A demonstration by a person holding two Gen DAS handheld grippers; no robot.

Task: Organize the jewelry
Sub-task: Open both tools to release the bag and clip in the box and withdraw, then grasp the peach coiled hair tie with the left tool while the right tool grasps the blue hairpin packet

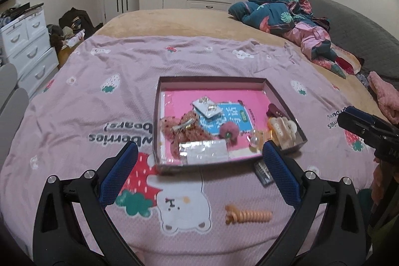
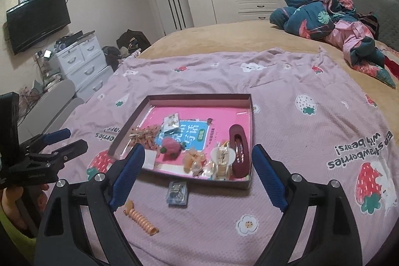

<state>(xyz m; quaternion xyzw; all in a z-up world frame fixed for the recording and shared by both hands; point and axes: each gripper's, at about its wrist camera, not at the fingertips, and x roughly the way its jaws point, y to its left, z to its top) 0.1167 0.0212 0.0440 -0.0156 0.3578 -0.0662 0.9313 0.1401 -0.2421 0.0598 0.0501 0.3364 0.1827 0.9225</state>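
two items, spiral hair tie [image 1: 248, 215] and packet [image 2: 177, 193], lie outside the box [image 1: 159, 101]; both grippers' fingers [image 1: 119, 173] gape empty, likely ready to collect them.

Bedspread [image 1: 99, 96] around the crowded tray [image 1: 212, 79] lies open (mostly).

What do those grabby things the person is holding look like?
Both are big black plastic tongs. The left tongs and right tongs each have two long arms with bumpy blue pads inside, plus shiny silver bolts at the joints. A yellow-green sleeve shows on the left arm.
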